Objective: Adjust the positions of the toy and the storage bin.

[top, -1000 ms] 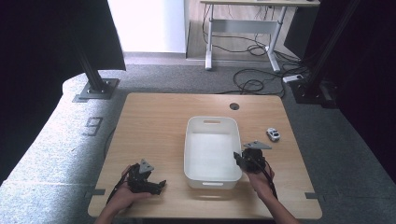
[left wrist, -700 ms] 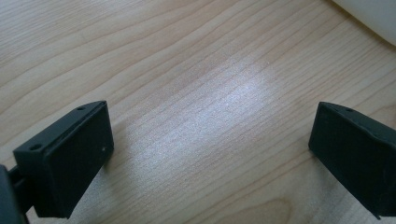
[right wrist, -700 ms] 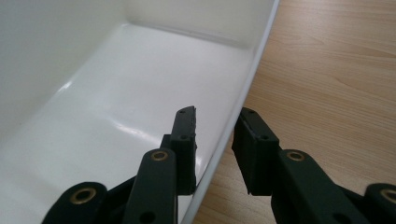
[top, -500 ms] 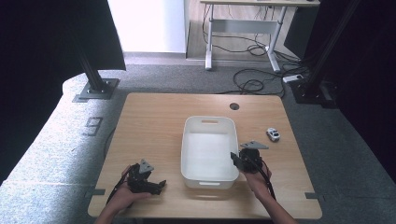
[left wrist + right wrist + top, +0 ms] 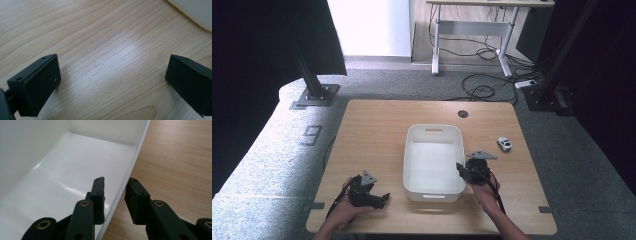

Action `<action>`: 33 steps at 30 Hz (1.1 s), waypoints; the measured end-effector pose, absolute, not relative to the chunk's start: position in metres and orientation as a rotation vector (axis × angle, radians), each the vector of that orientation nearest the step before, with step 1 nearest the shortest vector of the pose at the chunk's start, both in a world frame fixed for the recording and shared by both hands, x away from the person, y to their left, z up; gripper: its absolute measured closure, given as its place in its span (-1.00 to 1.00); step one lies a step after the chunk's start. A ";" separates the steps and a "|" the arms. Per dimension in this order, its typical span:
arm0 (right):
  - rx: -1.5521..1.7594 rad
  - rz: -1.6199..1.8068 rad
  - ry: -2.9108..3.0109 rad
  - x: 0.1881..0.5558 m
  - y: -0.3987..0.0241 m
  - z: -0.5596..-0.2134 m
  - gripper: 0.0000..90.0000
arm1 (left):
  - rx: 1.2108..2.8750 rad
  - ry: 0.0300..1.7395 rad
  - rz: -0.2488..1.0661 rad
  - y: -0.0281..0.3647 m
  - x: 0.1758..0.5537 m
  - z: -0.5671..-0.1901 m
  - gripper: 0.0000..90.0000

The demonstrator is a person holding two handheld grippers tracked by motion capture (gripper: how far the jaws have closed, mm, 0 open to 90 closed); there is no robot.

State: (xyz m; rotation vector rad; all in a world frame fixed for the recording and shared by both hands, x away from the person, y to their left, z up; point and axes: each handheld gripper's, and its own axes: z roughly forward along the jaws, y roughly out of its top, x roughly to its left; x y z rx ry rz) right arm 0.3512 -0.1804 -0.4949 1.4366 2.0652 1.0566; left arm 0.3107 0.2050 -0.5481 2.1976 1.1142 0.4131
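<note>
Bin (image 5: 433, 162) has shifted slightly left; right tool (image 5: 115, 195) clamps its wall

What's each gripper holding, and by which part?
Right gripper: white plastic bin, pinched by its right side wall, one jaw inside, one outside. Left gripper: nothing, jaws open over the table.
</note>
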 end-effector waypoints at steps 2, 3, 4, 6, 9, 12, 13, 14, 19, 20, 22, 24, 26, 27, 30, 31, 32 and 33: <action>1.437 1.058 2.066 0.352 -0.179 -0.495 0.53 | 2.198 1.114 0.413 0.205 0.311 -0.548 -1.00; 1.437 1.058 2.066 0.352 -0.179 -0.495 0.53 | 2.198 1.114 0.413 0.205 0.311 -0.548 -1.00; 1.437 1.060 2.067 0.352 -0.178 -0.495 0.53 | 2.198 1.113 0.413 0.205 0.311 -0.548 -1.00; 1.437 1.062 2.066 0.353 -0.176 -0.495 0.53 | 2.198 1.113 0.413 0.205 0.311 -0.548 -1.00; 1.438 1.064 2.066 0.353 -0.176 -0.495 0.53 | 2.199 1.114 0.413 0.205 0.311 -0.548 -1.00; 1.438 1.069 2.069 0.352 -0.177 -0.495 0.53 | 2.198 1.114 0.413 0.205 0.311 -0.548 -1.00; 1.439 1.071 2.069 0.352 -0.177 -0.495 0.52 | 2.198 1.114 0.413 0.205 0.311 -0.548 -1.00; 1.437 1.085 2.072 0.352 -0.178 -0.495 0.44 | 2.198 1.113 0.413 0.205 0.311 -0.548 -1.00; 1.413 1.174 2.068 0.349 -0.184 -0.490 0.04 | 2.198 1.114 0.413 0.205 0.310 -0.548 -1.00; 1.410 1.179 2.060 0.349 -0.185 -0.489 -0.01 | 2.198 1.114 0.413 0.205 0.310 -0.548 -1.00; 1.405 1.187 2.053 0.348 -0.187 -0.488 -0.04 | 2.198 1.113 0.413 0.205 0.310 -0.548 -1.00; 1.402 1.207 2.042 0.347 -0.191 -0.486 -0.10 | 2.199 1.113 0.413 0.205 0.310 -0.548 -1.00; 1.387 1.234 2.042 0.347 -0.195 -0.484 -0.12 | 2.199 1.112 0.412 0.205 0.310 -0.548 -1.00; 1.376 1.245 2.044 0.346 -0.197 -0.484 -0.14 | 2.199 1.112 0.412 0.205 0.310 -0.548 -1.00; 1.353 1.269 2.043 0.343 -0.206 -0.481 -0.17 | 2.200 1.110 0.411 0.205 0.310 -0.548 -1.00; 1.352 1.274 2.041 0.342 -0.209 -0.481 -0.17 | 2.201 1.109 0.411 0.205 0.310 -0.548 -1.00; 1.352 1.274 2.041 0.342 -0.209 -0.481 -0.17 | 2.202 1.108 0.411 0.206 0.311 -0.548 -1.00; 1.351 1.277 2.040 0.341 -0.211 -0.480 -0.17 | 2.201 1.107 0.410 0.206 0.311 -0.548 -1.00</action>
